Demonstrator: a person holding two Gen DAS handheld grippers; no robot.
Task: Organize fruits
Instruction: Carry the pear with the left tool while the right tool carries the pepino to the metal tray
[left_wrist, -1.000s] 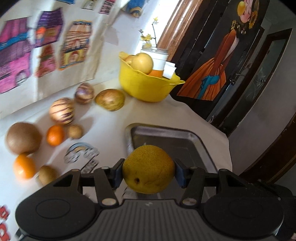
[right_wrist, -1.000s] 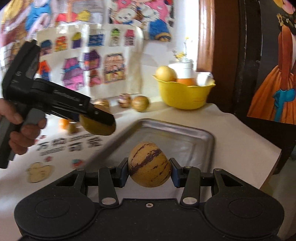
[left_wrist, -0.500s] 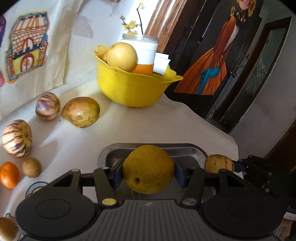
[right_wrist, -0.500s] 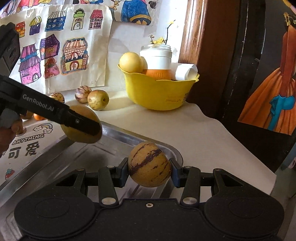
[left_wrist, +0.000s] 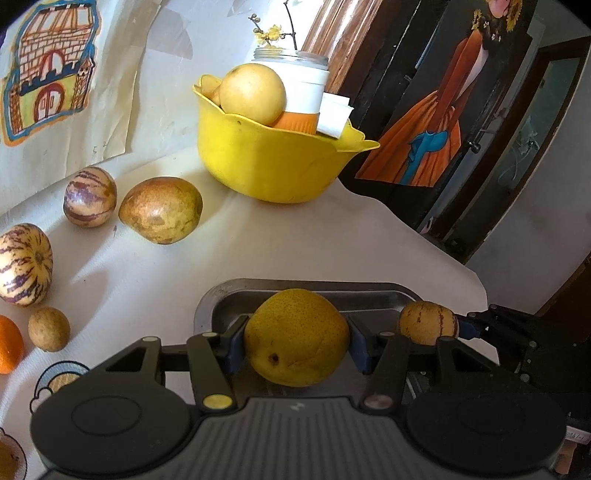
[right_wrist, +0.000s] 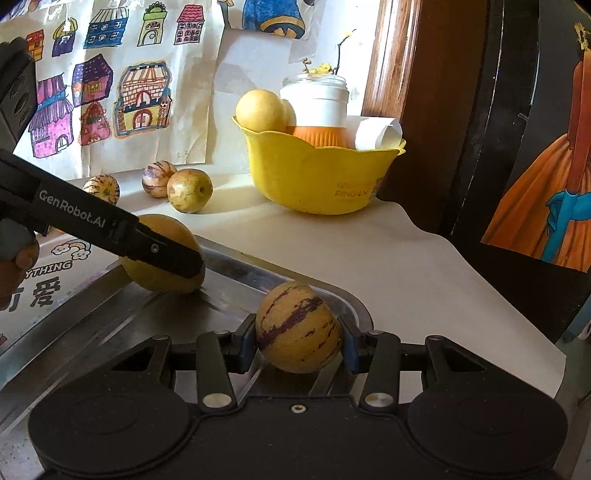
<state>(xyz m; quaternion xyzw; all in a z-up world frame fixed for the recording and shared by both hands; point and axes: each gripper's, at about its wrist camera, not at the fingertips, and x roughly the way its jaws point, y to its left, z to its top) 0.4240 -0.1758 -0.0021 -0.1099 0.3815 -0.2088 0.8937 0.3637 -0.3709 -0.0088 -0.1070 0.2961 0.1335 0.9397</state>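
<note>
The left gripper (left_wrist: 296, 338) was clenched on a yellow pear (left_wrist: 296, 336), its blue pads tight against both flanks. Just beyond the pear lay the steel tray (left_wrist: 236, 295), the fruit hanging over its near end. In the right view the same pear (right_wrist: 166, 254) sat low over the tray's (right_wrist: 110, 325) left part; whether it touched the metal could not be told.

The right gripper (right_wrist: 298, 328) was clamped on a striped melon (right_wrist: 298, 326), held over the tray's far right corner. From the left view, that melon (left_wrist: 428, 322) showed just right of the pear.

Further out, ahead and left of the left gripper, loose fruit sat on the white cloth (left_wrist: 295, 243): a mottled fruit (left_wrist: 161, 209), two more striped ones (left_wrist: 89, 201) and (left_wrist: 24, 264), a small brown one (left_wrist: 48, 328). Beyond them stood the yellow bowl (left_wrist: 266, 166), holding a pale round fruit (left_wrist: 252, 92) and a jar (left_wrist: 301, 88).
</note>
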